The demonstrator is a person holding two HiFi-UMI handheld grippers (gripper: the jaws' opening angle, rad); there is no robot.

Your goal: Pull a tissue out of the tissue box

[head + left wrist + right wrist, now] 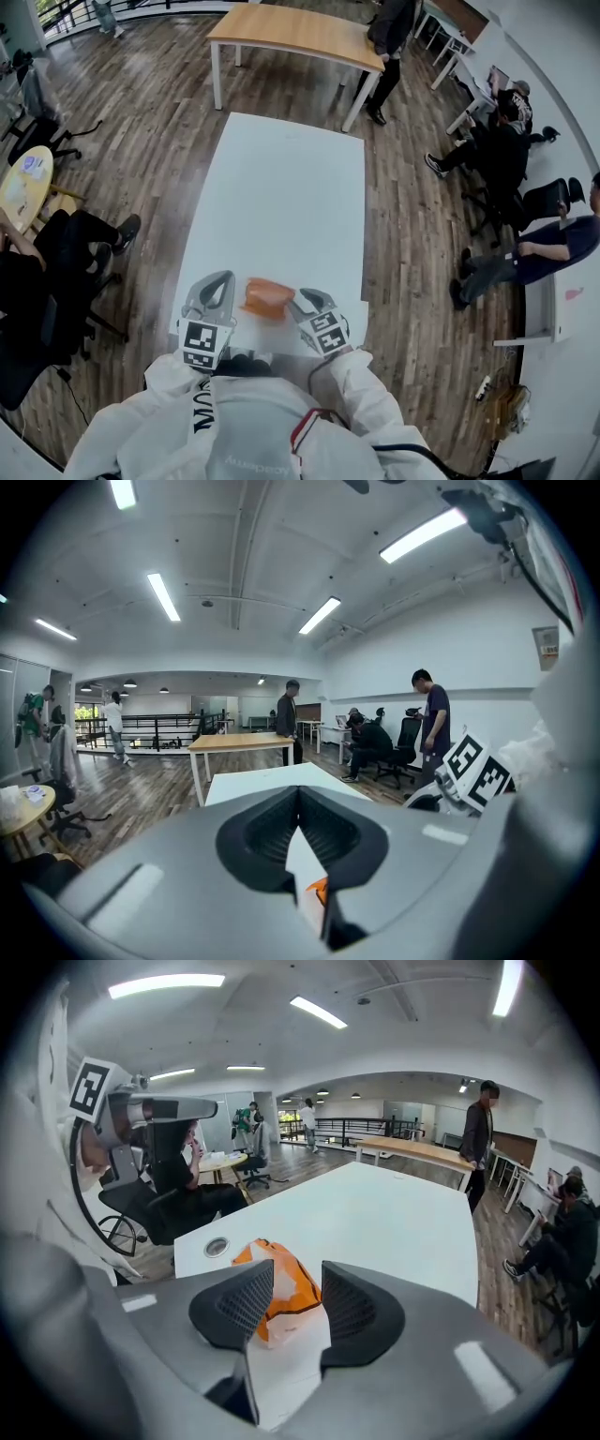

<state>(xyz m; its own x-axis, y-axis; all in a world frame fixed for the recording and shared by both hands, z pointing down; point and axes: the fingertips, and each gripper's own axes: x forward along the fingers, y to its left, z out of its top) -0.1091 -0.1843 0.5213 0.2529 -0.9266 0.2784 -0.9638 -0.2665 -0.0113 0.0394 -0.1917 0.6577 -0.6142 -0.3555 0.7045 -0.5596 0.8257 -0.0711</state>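
The right gripper (297, 1275) has its jaws standing wide apart and pressing on nothing. It points down at a slant toward the table, and framed in the gap between the ribbed pads (239, 1302) lies the orange tissue pack (286, 1314), which seems to be beyond the tips rather than between them. The pack is a soft, crumpled wrapper rather than a stiff box, with a white patch (284, 1281) on its top that is probably the tissue at the opening, though it is too small to be sure. It rests on the white table (281, 187) close to the person's edge, near a round cable grommet (217, 1247), and in the head view it sits between the two grippers. The left gripper (300, 793) has its jaw tips together with nothing caught in them; it is held near the pack's left side and looks nearly level across the table. Judged from this, the task stands at the approach, with no tissue drawn out yet. The next move calls for bringing the open jaws down over the white patch, closing on the tissue alone and not the wrapper, then lifting. The pack looks light and soft, so it may rise with the tissue, and the left gripper would do well to press it down.
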